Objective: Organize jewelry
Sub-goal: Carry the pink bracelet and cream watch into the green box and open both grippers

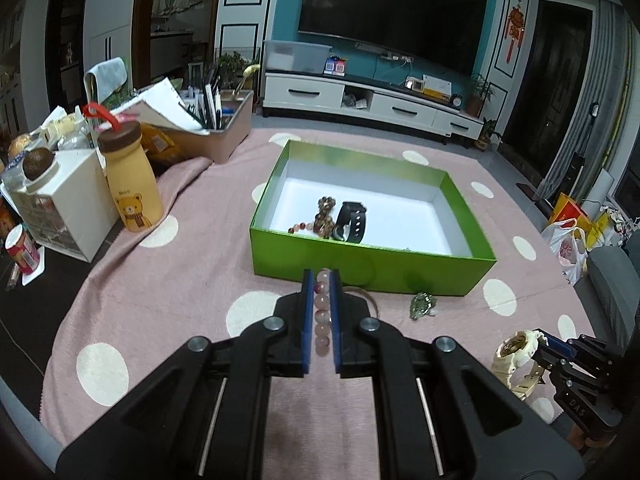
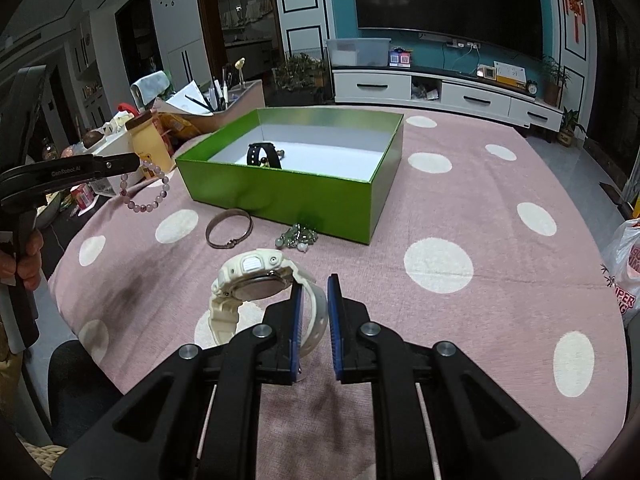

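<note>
Left fingers (image 1: 306, 312) pinching pink bead bracelet (image 1: 322, 312), lifted above desk (image 1: 192, 280) near green box (image 1: 360, 268). Right fingers (image 2: 295, 320) straddling cream watch (image 2: 256, 280) strap; grip or gap, cannot tell. Black watch (image 1: 352, 222) and beads inside box. Bangle (image 2: 229, 227) and green bead cluster (image 2: 298, 237) on pink cloth beside box.

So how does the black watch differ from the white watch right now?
The black watch lies inside the green box; the white watch is outside it, over the pink cloth. No gripper touches the black watch, while the right gripper has its fingers around the white watch's strap. The black watch looks slim; the white watch has a chunkier case. Both are wristwatches with straps curled into a loop.
</note>
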### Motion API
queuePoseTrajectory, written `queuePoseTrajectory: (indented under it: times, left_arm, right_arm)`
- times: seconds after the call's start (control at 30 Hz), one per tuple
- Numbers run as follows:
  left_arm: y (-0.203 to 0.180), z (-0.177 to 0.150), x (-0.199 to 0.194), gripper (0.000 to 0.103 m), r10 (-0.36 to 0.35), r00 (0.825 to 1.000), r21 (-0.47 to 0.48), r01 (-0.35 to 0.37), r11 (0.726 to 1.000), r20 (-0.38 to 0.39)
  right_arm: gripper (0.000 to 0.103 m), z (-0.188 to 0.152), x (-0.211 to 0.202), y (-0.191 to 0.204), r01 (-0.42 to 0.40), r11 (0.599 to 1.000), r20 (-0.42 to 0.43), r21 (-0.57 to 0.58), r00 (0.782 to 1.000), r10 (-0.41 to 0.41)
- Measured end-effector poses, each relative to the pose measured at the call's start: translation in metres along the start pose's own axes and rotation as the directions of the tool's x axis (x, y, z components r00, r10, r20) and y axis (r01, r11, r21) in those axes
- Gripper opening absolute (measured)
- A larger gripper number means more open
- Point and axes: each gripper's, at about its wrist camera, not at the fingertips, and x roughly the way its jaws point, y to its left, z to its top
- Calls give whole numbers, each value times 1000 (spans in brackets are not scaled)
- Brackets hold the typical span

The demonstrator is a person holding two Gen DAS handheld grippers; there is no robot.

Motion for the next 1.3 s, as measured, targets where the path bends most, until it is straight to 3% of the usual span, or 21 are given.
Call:
queuePoseTrajectory:
  times: [0.7,1.03,1.3]
  left_arm:
    - [-28,25,-16,7,-42,998,40,40,998,53]
    - [-54,55,5,7,-79,995,92,73,993,63]
    - [-70,88,44,7,-121,992,96,117,988,34]
  right_arm:
    - [12,20,-10,-9,-5,1000,68,12,998,4]
    - [12,54,0,-25,2,999,120,41,993,-7]
    - [12,92,17,-33,8,999,148,41,989,-14]
